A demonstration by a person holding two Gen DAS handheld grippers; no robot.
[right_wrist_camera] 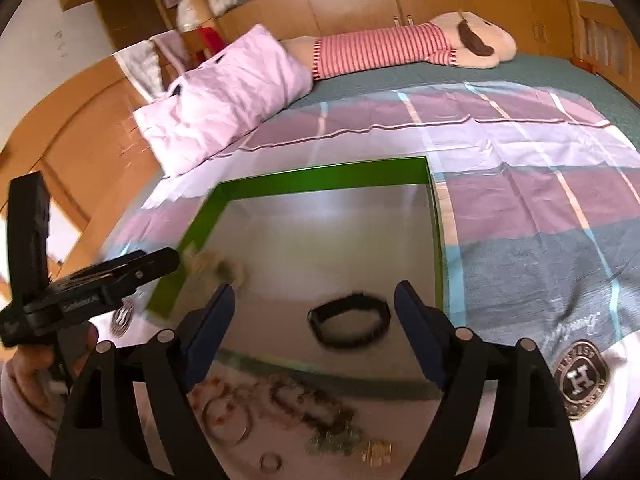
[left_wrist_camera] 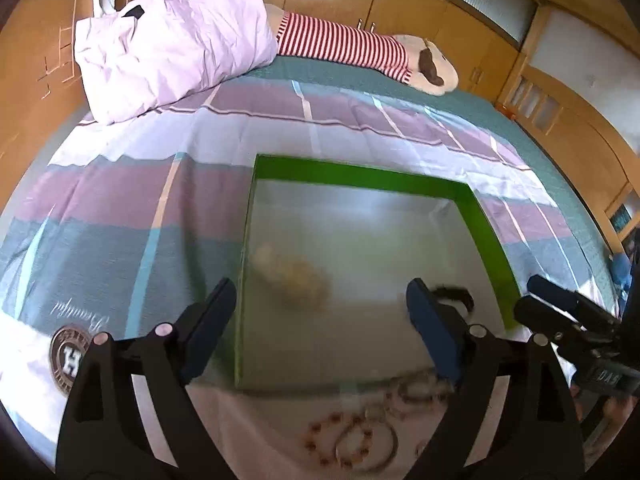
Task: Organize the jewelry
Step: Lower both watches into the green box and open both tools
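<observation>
A green-rimmed tray (left_wrist_camera: 360,178) (right_wrist_camera: 320,178) with a grey floor lies on the bed. Inside lie a blurred pale beaded piece (left_wrist_camera: 294,274) (right_wrist_camera: 218,266) and a black bracelet (right_wrist_camera: 350,320) (left_wrist_camera: 456,296). Several bracelets and rings (left_wrist_camera: 372,428) (right_wrist_camera: 280,412) lie on the white cloth in front of the tray. My left gripper (left_wrist_camera: 322,320) is open and empty over the tray's near left part. My right gripper (right_wrist_camera: 316,320) is open and empty, its jaws either side of the black bracelet, above it. Each gripper shows at the edge of the other's view.
A pink pillow (left_wrist_camera: 168,48) (right_wrist_camera: 224,96) and a striped plush doll (left_wrist_camera: 360,48) (right_wrist_camera: 412,48) lie at the far end of the bed. Wooden cabinets (left_wrist_camera: 400,4) stand behind. The striped bedspread (right_wrist_camera: 540,184) surrounds the tray.
</observation>
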